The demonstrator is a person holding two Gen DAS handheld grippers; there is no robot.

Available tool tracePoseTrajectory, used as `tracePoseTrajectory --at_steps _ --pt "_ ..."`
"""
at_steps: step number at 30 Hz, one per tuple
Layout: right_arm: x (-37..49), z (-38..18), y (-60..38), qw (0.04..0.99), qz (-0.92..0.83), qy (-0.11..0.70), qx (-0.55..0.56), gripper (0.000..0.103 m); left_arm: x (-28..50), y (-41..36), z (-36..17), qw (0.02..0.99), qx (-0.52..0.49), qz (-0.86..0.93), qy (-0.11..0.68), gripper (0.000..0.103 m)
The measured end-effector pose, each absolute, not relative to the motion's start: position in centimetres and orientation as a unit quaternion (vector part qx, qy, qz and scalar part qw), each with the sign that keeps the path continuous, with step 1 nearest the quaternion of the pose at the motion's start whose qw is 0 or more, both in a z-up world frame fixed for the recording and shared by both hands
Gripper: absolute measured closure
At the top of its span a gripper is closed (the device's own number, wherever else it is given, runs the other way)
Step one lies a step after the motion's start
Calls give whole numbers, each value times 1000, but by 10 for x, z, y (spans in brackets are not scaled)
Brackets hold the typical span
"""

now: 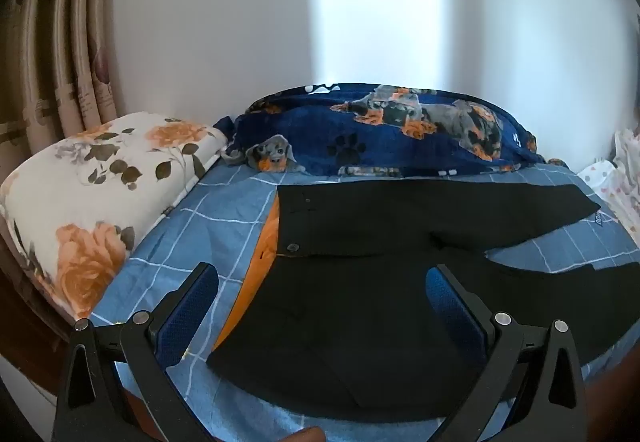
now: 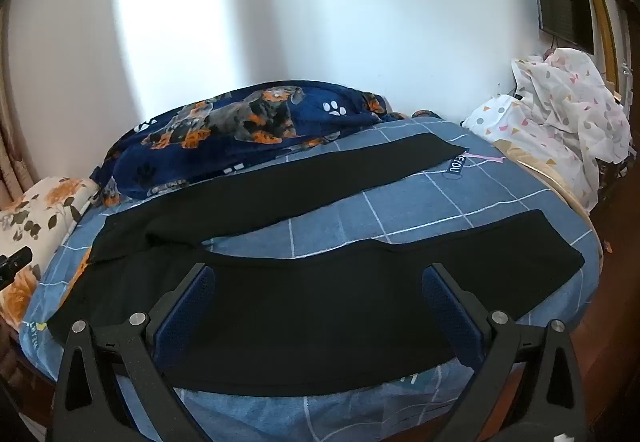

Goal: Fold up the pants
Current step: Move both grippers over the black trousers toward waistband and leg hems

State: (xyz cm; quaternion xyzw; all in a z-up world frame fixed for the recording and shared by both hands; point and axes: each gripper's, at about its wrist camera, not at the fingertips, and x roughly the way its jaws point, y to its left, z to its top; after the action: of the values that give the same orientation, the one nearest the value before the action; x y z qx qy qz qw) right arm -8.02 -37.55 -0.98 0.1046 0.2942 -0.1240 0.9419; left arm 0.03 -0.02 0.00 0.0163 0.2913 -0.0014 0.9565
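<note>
Both open grippers above pants

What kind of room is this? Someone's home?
Most likely a bedroom in a home. Black pants lie spread on a bed with a blue checked sheet, a floral pillow at one end, a dog-print blanket by the wall, and curtains beside it.

Black pants: near leg cut off at the left wrist view's right edge. Small label on the blue checked bedsheet: lettering partly hidden under the far leg's hem. Floral pillow: cut off at the right wrist view's left edge.
</note>
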Motion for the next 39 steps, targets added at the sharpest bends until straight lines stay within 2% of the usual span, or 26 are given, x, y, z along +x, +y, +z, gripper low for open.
tracePoseTrajectory --at_steps 17,39 --pt "-81 -9 -376 943 -122 290 106 0 -3 -4 7 959 25 0 283 0" --pt "-82 -20 -374 940 -117 302 109 0 4 7 -17 950 20 4 310 0"
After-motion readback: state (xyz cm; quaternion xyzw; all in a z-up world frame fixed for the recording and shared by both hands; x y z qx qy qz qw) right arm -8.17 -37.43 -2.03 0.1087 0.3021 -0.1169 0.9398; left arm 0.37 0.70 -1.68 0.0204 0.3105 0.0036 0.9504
